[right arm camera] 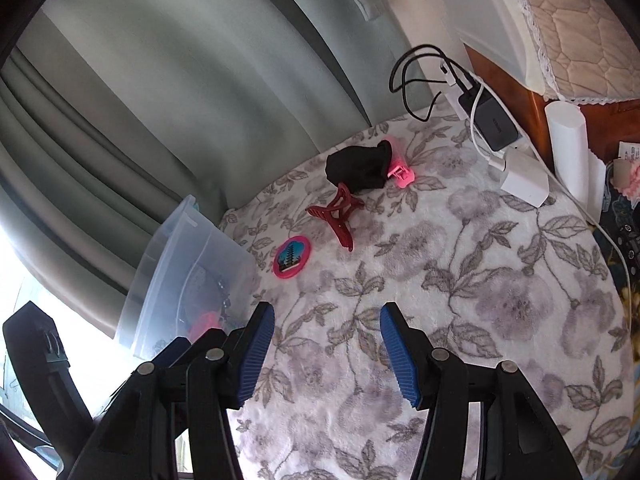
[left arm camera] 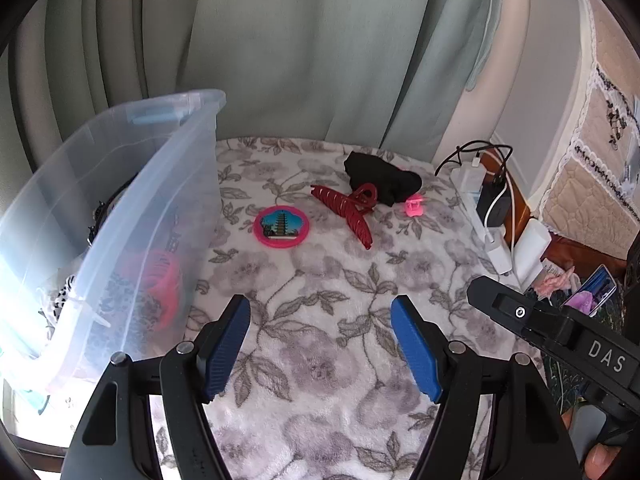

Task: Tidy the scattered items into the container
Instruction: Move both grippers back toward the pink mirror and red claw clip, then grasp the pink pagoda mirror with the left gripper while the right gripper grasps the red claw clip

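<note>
A clear plastic bin (left arm camera: 132, 208) stands at the left on the floral blanket (left arm camera: 320, 320), with several items inside; it also shows in the right wrist view (right arm camera: 180, 272). On the blanket lie a round pink mirror (left arm camera: 282, 227) (right arm camera: 292, 258), a dark red claw clip (left arm camera: 348, 210) (right arm camera: 338, 216), a black cloth (left arm camera: 384, 180) (right arm camera: 356, 170) and a small pink clip (left arm camera: 414, 205) (right arm camera: 401, 172). My left gripper (left arm camera: 320, 344) is open and empty above the blanket, beside the bin. My right gripper (right arm camera: 327, 354) is open and empty, nearer than the items; its body (left arm camera: 560, 332) shows in the left wrist view.
Chargers, a power strip and cables (left arm camera: 488, 204) (right arm camera: 496, 128) lie at the blanket's right edge. A white cylinder (right arm camera: 570, 148) stands beyond them. Grey-green curtains (left arm camera: 300, 48) hang behind. A quilted bed (left arm camera: 592, 168) is at the far right.
</note>
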### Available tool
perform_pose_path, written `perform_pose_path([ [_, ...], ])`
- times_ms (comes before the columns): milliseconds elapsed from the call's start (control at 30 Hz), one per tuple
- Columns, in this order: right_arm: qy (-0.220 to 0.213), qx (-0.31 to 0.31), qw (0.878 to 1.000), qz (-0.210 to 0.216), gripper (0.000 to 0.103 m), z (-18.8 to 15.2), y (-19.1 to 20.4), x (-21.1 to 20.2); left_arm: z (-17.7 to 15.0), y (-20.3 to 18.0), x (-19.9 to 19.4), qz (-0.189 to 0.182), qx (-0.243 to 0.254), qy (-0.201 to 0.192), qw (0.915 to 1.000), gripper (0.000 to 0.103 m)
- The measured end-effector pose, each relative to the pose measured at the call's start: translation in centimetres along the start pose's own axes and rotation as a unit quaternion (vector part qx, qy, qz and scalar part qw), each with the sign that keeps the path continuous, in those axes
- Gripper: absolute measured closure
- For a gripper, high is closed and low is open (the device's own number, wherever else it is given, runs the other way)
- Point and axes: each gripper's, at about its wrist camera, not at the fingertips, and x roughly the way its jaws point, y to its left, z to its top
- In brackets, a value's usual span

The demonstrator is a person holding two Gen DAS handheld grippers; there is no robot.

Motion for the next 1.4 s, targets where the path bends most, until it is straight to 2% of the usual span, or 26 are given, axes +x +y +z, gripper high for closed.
perform_pose_path([
  [233, 0.035, -0.012, 0.999, -0.019, 0.044, 0.2, -1.0, 4.0, 0.1, 0.9, 5.1, 0.011, -0.013, 0.04, 0.999, 0.029],
  [467, 0.061, -0.027, 0.997, -0.042, 0.044, 1.9, -1.9, 8.1, 1.6, 1.4, 10.1, 0.042, 0.005, 0.045, 0.9981, 0.029],
  [667, 0.068, -0.053, 0.995, -0.046, 0.044, 4.0, -1.3, 11.1, 3.4, 2.3, 13.8, 0.047, 0.001, 0.049, 0.9977, 0.029],
  [900, 0.073, -0.085, 0.993, -0.038, 0.044, 5.7, 0.3, 14.7, 5.4, 2.3, 16.4, 0.062, 0.016, 0.04, 0.9972, 0.029],
  [1200, 0.08, -0.093, 0.992, -0.033, 0.044, 7.2, 0.5, 17.9, 6.2, 3.5, 18.9, 0.047, 0.012, 0.047, 0.9977, 0.029],
  [1400, 0.082, -0.095, 0.991, -0.034, 0.045, 7.5, 0.5, 19.6, 6.4, 3.6, 19.3, 0.05, 0.021, 0.036, 0.9979, 0.024],
])
